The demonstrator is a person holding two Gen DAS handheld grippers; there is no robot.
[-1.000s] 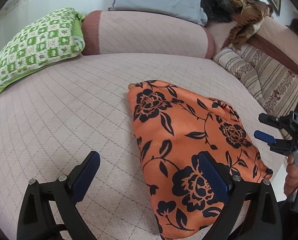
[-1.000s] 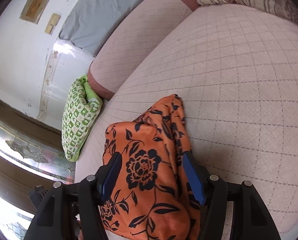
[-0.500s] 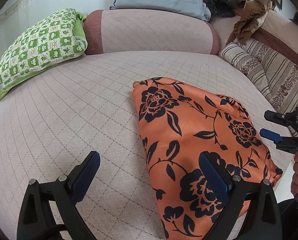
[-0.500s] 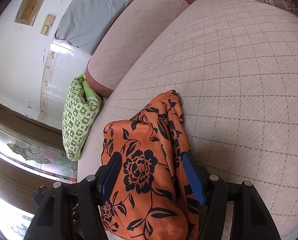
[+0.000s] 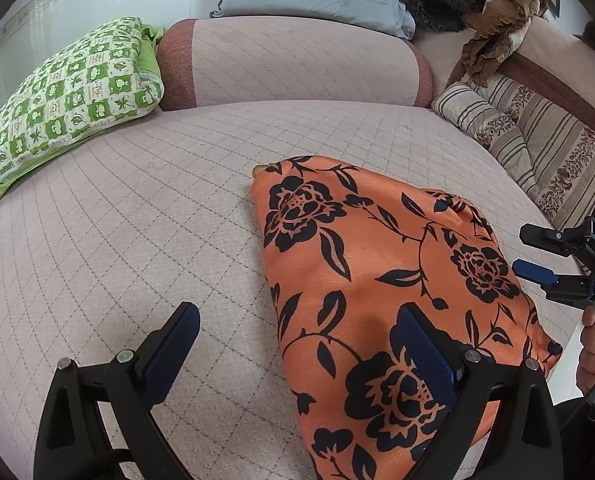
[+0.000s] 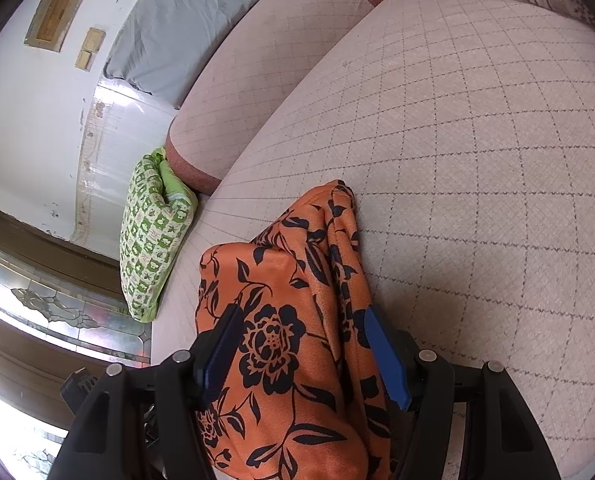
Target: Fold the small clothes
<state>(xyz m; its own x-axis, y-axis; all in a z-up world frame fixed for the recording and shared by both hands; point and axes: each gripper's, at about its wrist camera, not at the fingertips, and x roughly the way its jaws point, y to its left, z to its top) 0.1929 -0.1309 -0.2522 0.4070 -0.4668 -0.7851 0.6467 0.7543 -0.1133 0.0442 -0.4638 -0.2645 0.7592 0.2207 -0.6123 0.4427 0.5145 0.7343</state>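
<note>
Both claws gape over the cloth (image 5: pixel 377 280), nothing gripped.
Left claw (image 5: pixel 297 356) wide at six o'clock, right claw (image 6: pixel 303 354) astride cloth; best pinch one edge cleanly.

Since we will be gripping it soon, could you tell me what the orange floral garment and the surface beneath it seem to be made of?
Orange garment: likely a soft, thin woven or knit fabric with a matte, faintly textured face; it drapes in loose folds. Sofa seat: appears to be quilted upholstery cloth, matte pale pink, with stitched diamond lines.
</note>
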